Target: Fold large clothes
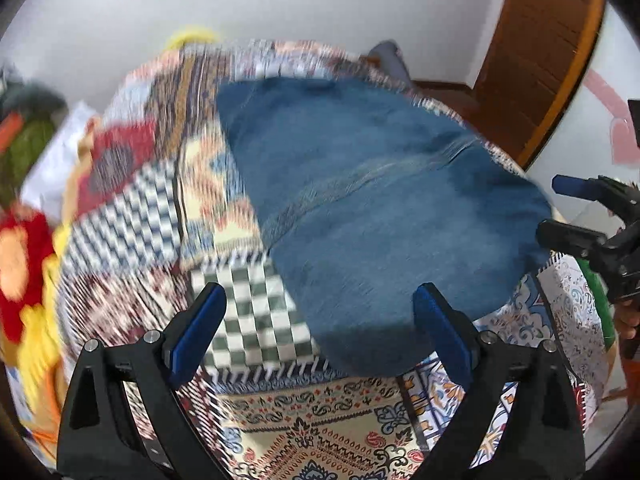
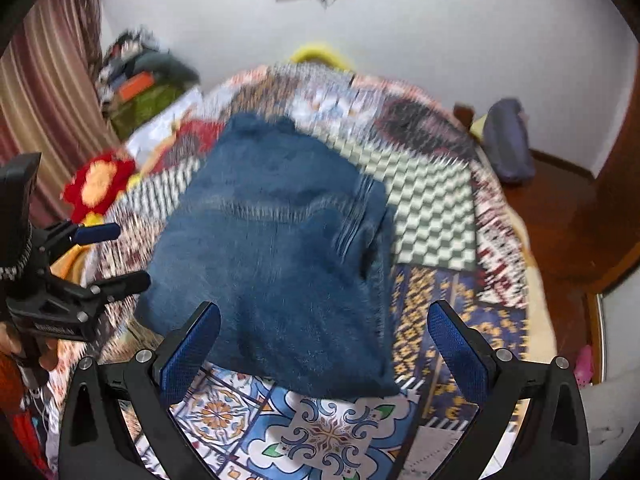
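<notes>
Folded blue jeans (image 1: pixel 384 208) lie on a bed with a patchwork bedspread (image 1: pixel 320 432). Left gripper (image 1: pixel 320 332) jaws wide apart, empty, above the jeans' near edge. Right gripper (image 2: pixel 324 344) likewise spread, holding nothing. Red-yellow plush toy (image 2: pixel 98 184) beside the jeans, clutter pile (image 2: pixel 144 84) by the wall; frames blurred.

A patchwork bedspread (image 2: pixel 436 208) is covering the bed, its checked and tiled panels blurring. A red and yellow plush (image 2: pixel 98 184) is lying at its edge. A striped curtain (image 2: pixel 48 92) is hanging beside piled clutter (image 2: pixel 140 80). A grey bundle (image 2: pixel 508 140) is sitting against the white wall (image 2: pixel 440 20), near a wooden door (image 1: pixel 540 52).
</notes>
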Available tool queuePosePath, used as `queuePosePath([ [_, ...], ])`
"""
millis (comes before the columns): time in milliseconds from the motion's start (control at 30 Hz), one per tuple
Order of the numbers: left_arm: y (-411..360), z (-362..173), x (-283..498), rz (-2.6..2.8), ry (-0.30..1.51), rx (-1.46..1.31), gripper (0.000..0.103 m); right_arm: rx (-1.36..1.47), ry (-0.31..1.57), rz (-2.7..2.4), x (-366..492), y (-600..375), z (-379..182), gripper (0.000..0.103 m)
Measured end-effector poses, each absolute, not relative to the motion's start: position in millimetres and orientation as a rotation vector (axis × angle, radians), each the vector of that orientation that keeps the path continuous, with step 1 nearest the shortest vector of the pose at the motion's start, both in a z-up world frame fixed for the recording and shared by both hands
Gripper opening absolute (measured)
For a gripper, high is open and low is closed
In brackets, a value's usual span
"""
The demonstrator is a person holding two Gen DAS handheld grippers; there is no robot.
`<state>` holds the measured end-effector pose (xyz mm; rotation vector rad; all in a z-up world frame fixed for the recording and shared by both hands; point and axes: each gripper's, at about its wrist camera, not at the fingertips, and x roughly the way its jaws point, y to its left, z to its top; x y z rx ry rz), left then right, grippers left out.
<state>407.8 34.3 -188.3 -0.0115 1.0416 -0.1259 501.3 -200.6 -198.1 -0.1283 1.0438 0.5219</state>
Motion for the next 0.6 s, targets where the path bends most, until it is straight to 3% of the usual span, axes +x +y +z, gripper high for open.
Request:
queuePosePath([
  [100,46,-209,407,-0.161,1.071,-0.129,0.103,-0.190,1.125,0.485,511,-199,-231,0.103],
  [267,57,-234,413,-0.217,1.134,-0.283,0.103,-0.168,1.200,0.444,519,-228,-261,0.103],
  [433,48,-224,406,-0.190,1.099,-0.193,0.103,-0.092,1.271,0.436,519,-260,-264,0.103],
  [600,51,-211,399,-0.167,1.099,-0.155,0.103,-0.202,1.210,0.402,509,-266,-241,0.103],
])
